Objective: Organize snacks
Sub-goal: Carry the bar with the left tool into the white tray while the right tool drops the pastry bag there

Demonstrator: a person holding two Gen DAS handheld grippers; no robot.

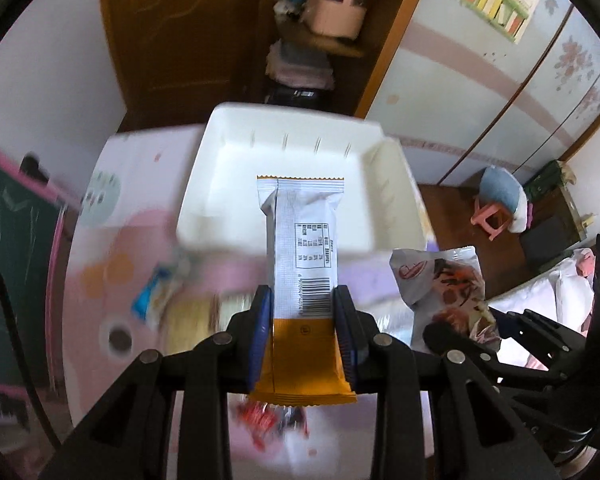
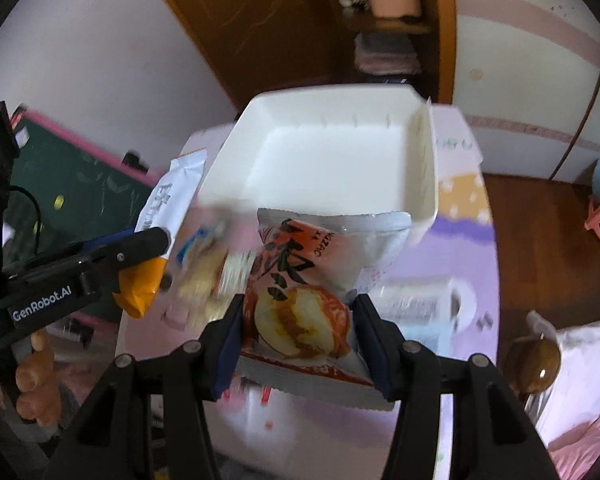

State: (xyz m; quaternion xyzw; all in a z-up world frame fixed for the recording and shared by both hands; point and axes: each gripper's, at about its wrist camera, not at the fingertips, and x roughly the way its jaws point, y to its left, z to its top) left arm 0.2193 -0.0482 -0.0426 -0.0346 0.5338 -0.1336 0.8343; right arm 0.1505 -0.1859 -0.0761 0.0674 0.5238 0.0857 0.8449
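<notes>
Left wrist view shows my left gripper (image 1: 302, 300) with its jaws clenched on a long white and orange snack bar (image 1: 302, 248), which is raised off the bench (image 1: 140, 168) and sticks forward over the near wall of a white bin (image 1: 288, 128). The blue pads (image 1: 261, 320) press on the bar's two long edges, with its barcode side facing the camera.

From the right wrist view, my right gripper (image 2: 298, 312) has its jaws grasping a pastry packet (image 2: 320, 272), white and orange with a picture of a filled bun; the pads touch both of its sides. The packet is also lifted, its top edge just in front of the bin's near wall. The bin looks bare inside and stands at the far edge of the bench, which wears a pastel patterned cloth.

Blurred on the bench below, near the bin's front left corner, lie a blue-trimmed wrapper (image 1: 156, 296) and a pale yellow packet (image 1: 188, 320). A red wrapper (image 1: 264, 420) shows under the bar's orange end. At the left of the right wrist view, a person's fingers (image 2: 36, 376) hold the other gripper's handle.
</notes>
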